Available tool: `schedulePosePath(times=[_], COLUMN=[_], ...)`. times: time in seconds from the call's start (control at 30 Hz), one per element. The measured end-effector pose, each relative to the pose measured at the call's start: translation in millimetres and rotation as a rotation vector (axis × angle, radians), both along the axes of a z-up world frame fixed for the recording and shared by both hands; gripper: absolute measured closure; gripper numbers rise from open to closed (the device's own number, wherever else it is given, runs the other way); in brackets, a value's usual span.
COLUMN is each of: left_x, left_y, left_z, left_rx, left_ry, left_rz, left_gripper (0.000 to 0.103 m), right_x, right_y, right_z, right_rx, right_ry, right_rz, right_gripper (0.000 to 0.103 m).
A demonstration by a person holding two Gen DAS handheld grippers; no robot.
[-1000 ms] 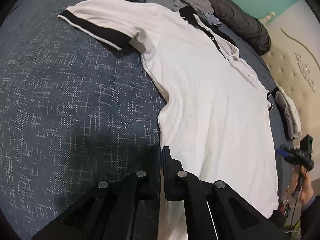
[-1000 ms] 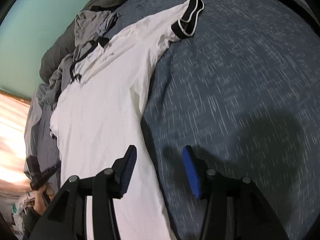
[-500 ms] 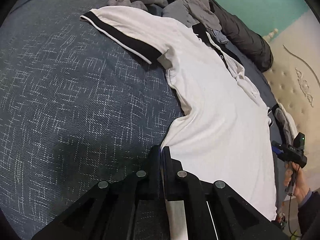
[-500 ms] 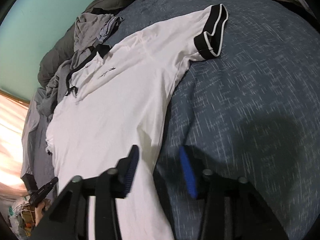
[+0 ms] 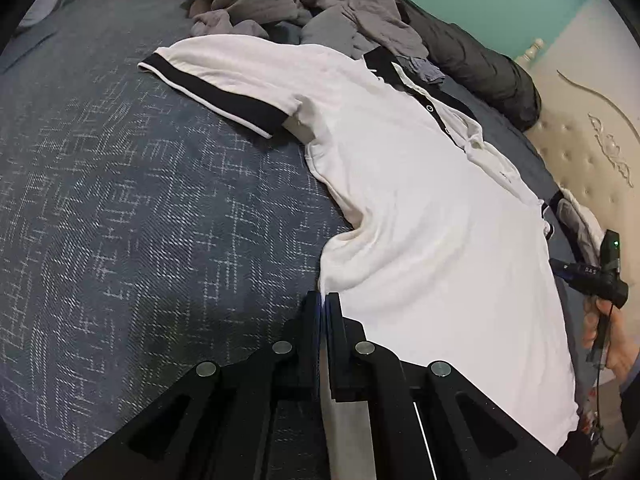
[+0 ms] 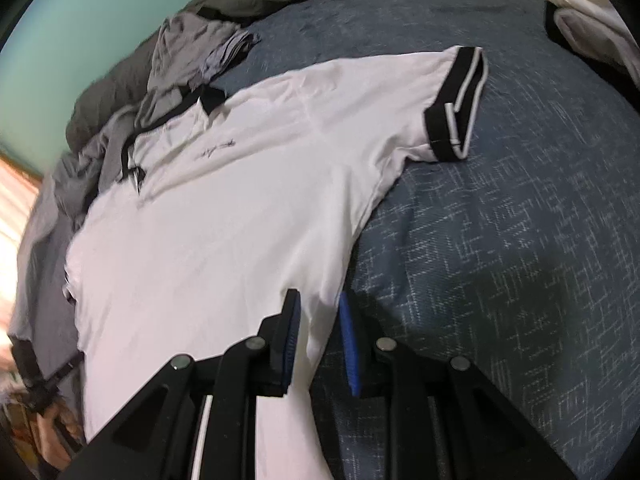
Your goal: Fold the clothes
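Note:
A white polo shirt (image 5: 420,216) with black collar and black-banded sleeves lies spread face up on the dark blue bed cover (image 5: 140,220). My left gripper (image 5: 323,300) is shut on the shirt's side edge, below the left sleeve (image 5: 224,84). In the right wrist view the shirt (image 6: 224,216) fills the middle. My right gripper (image 6: 319,300) is open, its blue-padded jaws straddling the shirt's other side edge below the right sleeve (image 6: 452,104). The right gripper also shows far right in the left wrist view (image 5: 596,272).
A pile of grey clothes (image 5: 280,4) and a dark duvet (image 5: 480,64) lie beyond the collar. A folded white and black garment (image 5: 576,220) sits by the cream headboard (image 5: 592,140). Blue bed cover (image 6: 520,260) extends beside both sleeves.
My left gripper has pulled the shirt's side edge up and inward, bunching it. My right gripper has moved onto the opposite side edge, and its jaws have narrowed around the fabric.

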State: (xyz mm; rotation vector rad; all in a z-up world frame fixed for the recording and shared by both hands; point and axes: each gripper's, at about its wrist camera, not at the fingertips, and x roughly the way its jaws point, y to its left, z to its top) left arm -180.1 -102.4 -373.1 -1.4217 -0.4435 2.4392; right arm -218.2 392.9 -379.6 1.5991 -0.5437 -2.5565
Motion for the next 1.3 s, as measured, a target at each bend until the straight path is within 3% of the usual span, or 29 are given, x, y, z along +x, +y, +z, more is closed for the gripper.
schedulePosePath(times=[0.1,0.2,0.37,0.57,0.67,0.73,0.87,1.07,1.3], left_x=[1.2,2.4,-0.2,1.7,1.9,1.9,0.7,-1.3,-1.8], left_y=[-3.5,-8.8,-8.3,-6.6,-5.4,-4.5,-3.7,-2.3,1.0], left_z=[-1.0,-1.0,-2.8,-3.0,-3.1,-3.1,-2.4,-1.2,0.9], left_rx=[0.005,0.014,0.021,0.008,0.002,-0.002,-0.001,0.007,0.008], left_ry=[0.0,0.004,0.002,0.002,0.004,0.005,0.005,0.006,0.011], left_rz=[0.005,0.013,0.017,0.015,0.013,0.012,0.009,0.009,0.005], left_gripper=[0.1,0.1,0.1,0.1,0.1,0.1,0.1,0.1,0.1], right_x=[-4.1,-3.2,-1.7,-10.2,-20.3,-23.1,-19.1,13.8,40.5], right_y=[-5.8,-4.3,4.7,9.1,-10.1,-19.3,-8.2,33.4,27.5], right_z=[-5.5,-5.1,3.5,16.3,12.1,3.7,-0.2,9.0,-3.4], right_rx=[0.02,0.012,0.017,0.201,0.383,0.432,0.347,0.054,-0.024], right_ry=[-0.019,-0.012,0.006,-0.015,-0.044,-0.08,-0.096,-0.028,-0.073], right_rz=[0.012,0.004,-0.029,-0.018,0.089,0.157,0.118,-0.026,-0.018], right_gripper=[0.084,0.097,0.1,0.101,0.101,0.101,0.099,0.089,0.088])
